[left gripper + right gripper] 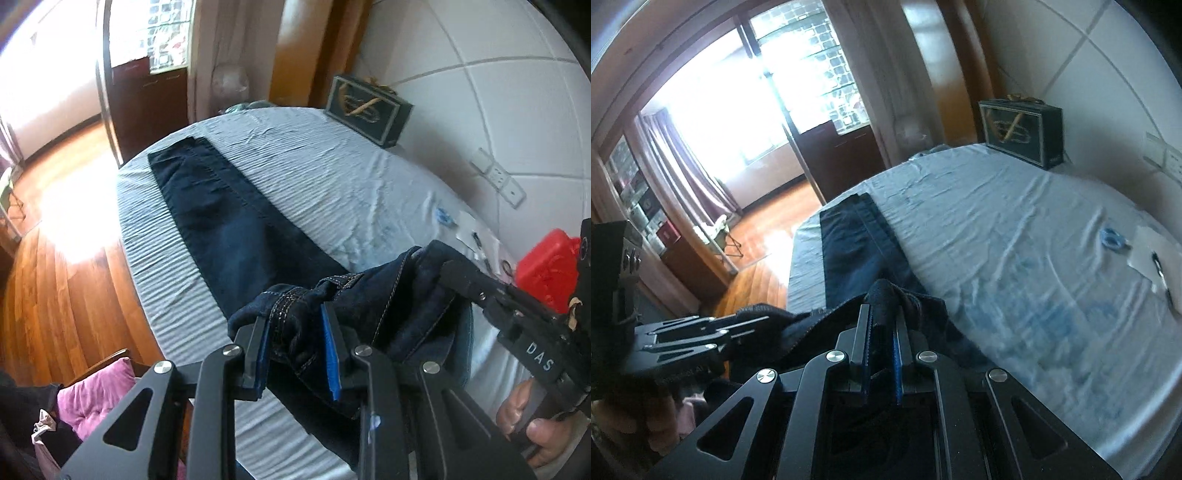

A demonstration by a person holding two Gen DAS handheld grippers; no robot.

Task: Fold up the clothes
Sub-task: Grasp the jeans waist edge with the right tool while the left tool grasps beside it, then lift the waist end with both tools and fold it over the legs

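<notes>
My left gripper (295,347) occupies the lower centre of the left wrist view, its blue-padded fingers (330,354) clamped on the bunched waistband of the dark blue jeans (236,229). The gathered denim with its tan stitching fills the gap between the two pads and spills out to the right of them, toward my right gripper (458,273), which enters from the right edge of that frame with its tips buried in the same waistband. From the held end, the legs of the jeans run diagonally toward the upper left of the frame, lying flat on the pale grey bed sheet (332,177), hems near the far edge of the bed.

In the right wrist view, my right gripper (881,350) sits at lower centre, its pads nearly together and pinching a narrow fold of denim that rises above the fingertips. The jeans (849,243) stretch from there toward the upper middle of the frame, along the left margin of the sheet (1015,229). My left gripper (701,332) appears at the lower left, fabric draped between the two tools.

A dark box (369,110) stands at the far end of the bed, against the white wall (480,74).
</notes>
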